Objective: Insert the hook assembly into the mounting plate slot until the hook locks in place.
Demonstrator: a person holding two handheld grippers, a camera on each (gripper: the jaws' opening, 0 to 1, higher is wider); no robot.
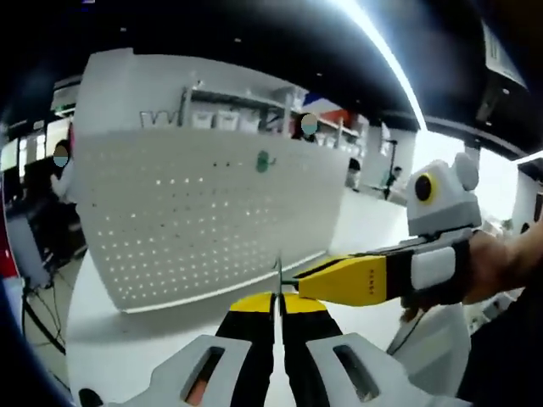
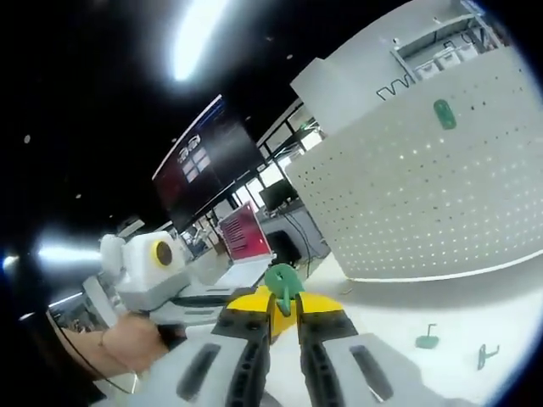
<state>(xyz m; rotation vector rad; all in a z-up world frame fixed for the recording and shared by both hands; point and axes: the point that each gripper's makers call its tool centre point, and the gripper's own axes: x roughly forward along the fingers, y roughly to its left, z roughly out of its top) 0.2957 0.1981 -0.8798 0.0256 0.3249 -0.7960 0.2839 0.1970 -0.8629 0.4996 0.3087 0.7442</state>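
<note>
The setting was an open hall with dark ceilings, strip lighting and shelving behind a white table [image 1: 102, 331]. A white perforated pegboard [image 1: 204, 220], matte and dotted with regular rows of small holes, stood upright on that table. One green mounting plate [image 1: 265, 160], small and oval, sat high on the board face.

In the right gripper view, the right gripper [image 2: 285, 326] had its yellow-and-black jaws closed on a green plastic hook assembly [image 2: 282, 286]. The part had a rounded, flattened head and a narrower stem. Its long axis ran roughly along the jaws, with the head projecting just beyond the tips. The pegboard lay well apart from it, to the right in this view. Two further small hooks [image 2: 427, 340] lay loose on the table near the board's base.

In the left gripper view, the left gripper [image 1: 277, 305] had its jaws pressed together on a thin metal wire [image 1: 278, 275] rising from the tips. The right gripper entered from the right, held by a hand [image 1: 501, 263], its tip just beside that wire.
</note>
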